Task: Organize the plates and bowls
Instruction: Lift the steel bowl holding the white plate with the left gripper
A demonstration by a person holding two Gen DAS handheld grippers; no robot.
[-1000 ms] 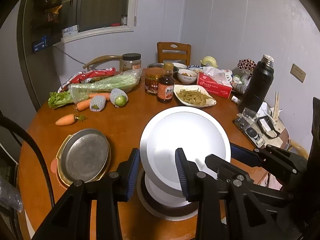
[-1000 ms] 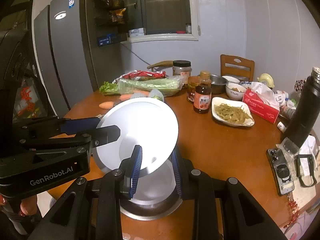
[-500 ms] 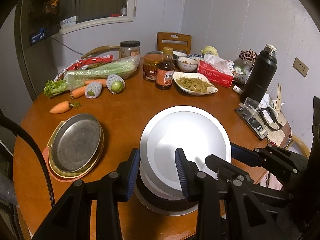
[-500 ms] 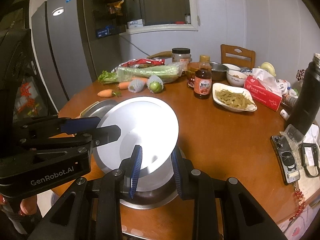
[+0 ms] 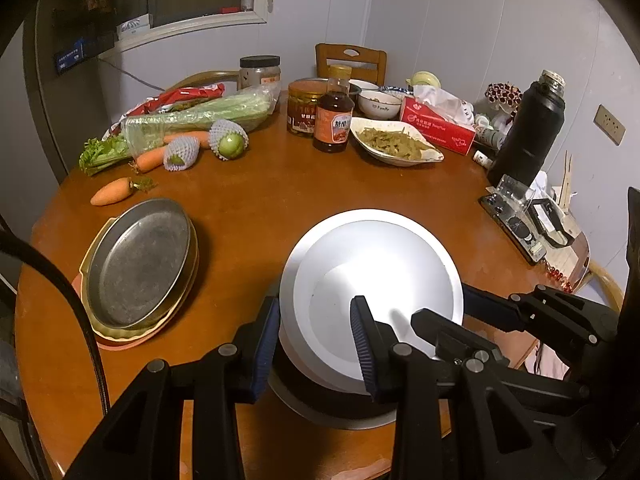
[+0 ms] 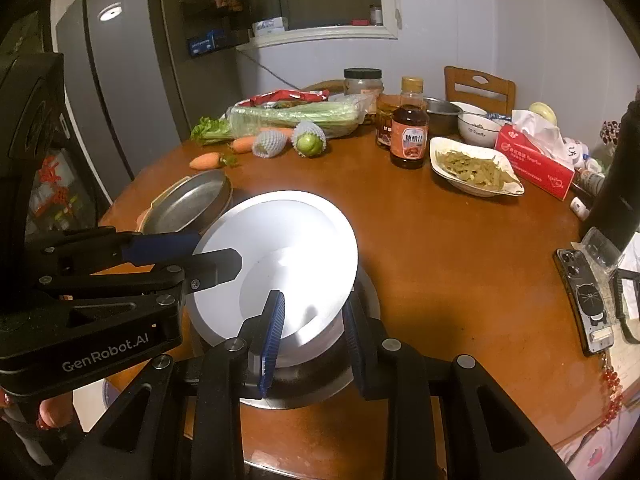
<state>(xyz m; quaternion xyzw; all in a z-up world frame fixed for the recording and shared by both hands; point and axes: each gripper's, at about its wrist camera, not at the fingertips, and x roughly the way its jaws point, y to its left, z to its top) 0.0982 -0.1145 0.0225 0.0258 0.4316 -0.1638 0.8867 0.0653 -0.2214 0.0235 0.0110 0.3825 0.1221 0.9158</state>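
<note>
Both grippers have come lower with the white plate [image 5: 372, 276]. Left gripper [image 5: 316, 340] and right gripper [image 6: 312, 332] each have fingers clamped on its near rim. It tilts just above the metal dish [image 6: 304, 392] on the counter [image 5: 280, 184]. Stacking looks imminent.

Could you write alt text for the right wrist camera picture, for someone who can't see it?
Two handheld grippers, the left gripper and the right gripper, both grip the rim of a white plate above a metal bowl on a round wooden table. Vegetables, sauce bottles, a dish of food and a stack of pans sit further back.
</note>
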